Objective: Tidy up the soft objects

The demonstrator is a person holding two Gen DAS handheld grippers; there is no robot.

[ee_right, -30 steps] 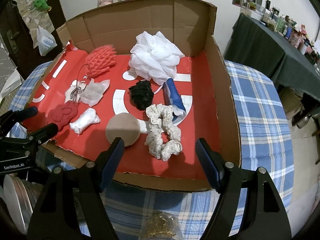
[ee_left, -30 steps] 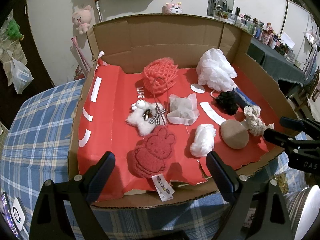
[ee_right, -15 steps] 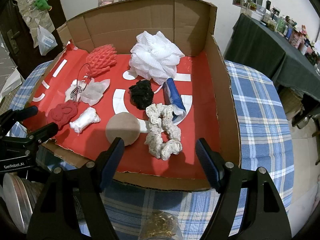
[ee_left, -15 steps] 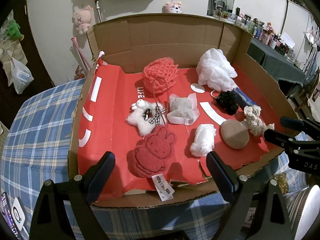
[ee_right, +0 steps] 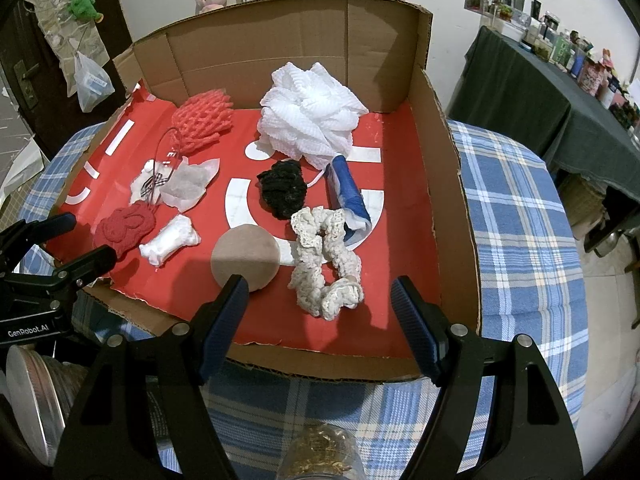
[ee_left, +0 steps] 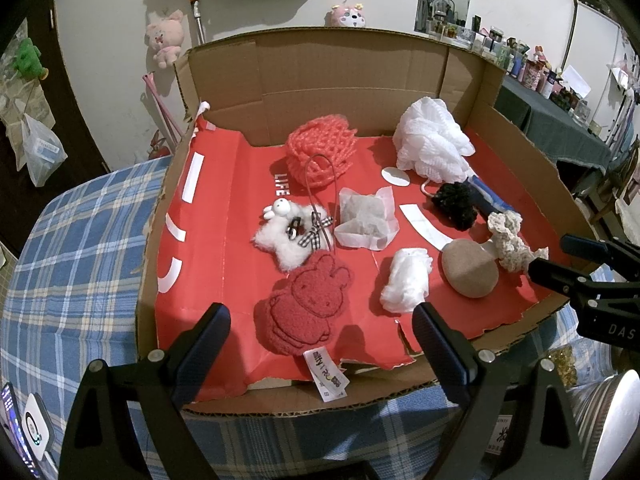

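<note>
Scrunchie (ee_right: 326, 258) just beyond right claw (ee_right: 320, 312) | both claws agape, empty | left claw (ee_left: 320, 340)

Both the left gripper (ee_left: 322, 344) and the right gripper (ee_right: 320, 312) are black plastic, with blue ribbed pads (ee_right: 222, 322) and silver screws; white letters read "GenRobot.AI" and "DAS".

bare red liner (ee_left: 224, 240) left of the white plush (ee_left: 286, 236)
</note>
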